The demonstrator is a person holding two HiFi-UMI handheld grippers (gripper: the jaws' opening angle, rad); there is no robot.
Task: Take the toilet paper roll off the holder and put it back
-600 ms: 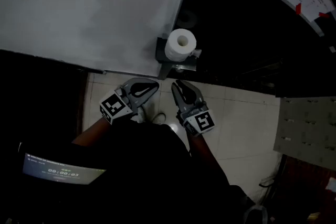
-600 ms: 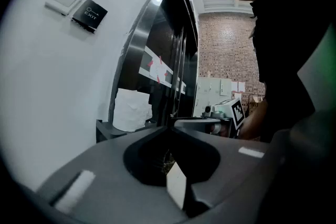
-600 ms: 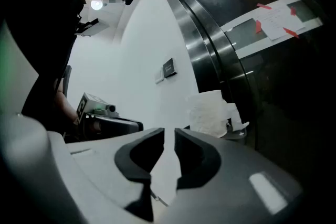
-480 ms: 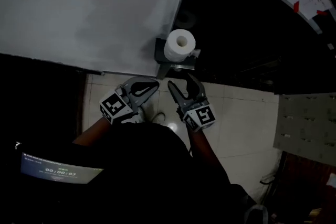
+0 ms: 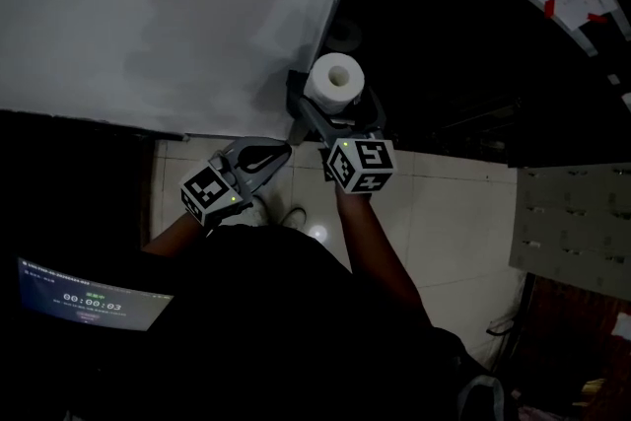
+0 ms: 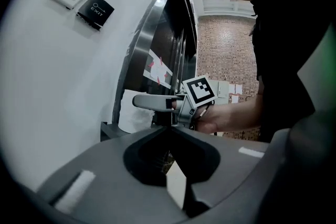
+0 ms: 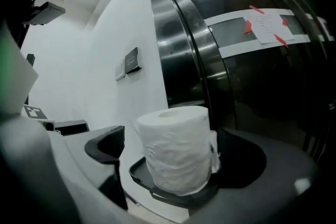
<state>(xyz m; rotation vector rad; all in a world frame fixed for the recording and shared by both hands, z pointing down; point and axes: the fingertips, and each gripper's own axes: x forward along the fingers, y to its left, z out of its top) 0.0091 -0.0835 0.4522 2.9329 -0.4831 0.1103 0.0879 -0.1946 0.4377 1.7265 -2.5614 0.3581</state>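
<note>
Right gripper view: right gripper (image 5: 338, 118) spread to its widest, with the toilet paper roll (image 7: 176, 149) upright between the jaws on its dark holder (image 7: 140, 174). The wall-side jaw stands clear of the paper; contact on the other side can't be read. Left gripper (image 6: 169, 132) sits nearer the person, jaws closed together on nothing. The holder is mounted at the edge of the white wall (image 5: 197, 35).

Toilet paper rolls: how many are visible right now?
1. The toilet paper roll stands upright on its holder, between the right gripper's open jaws. No other shows.
</note>
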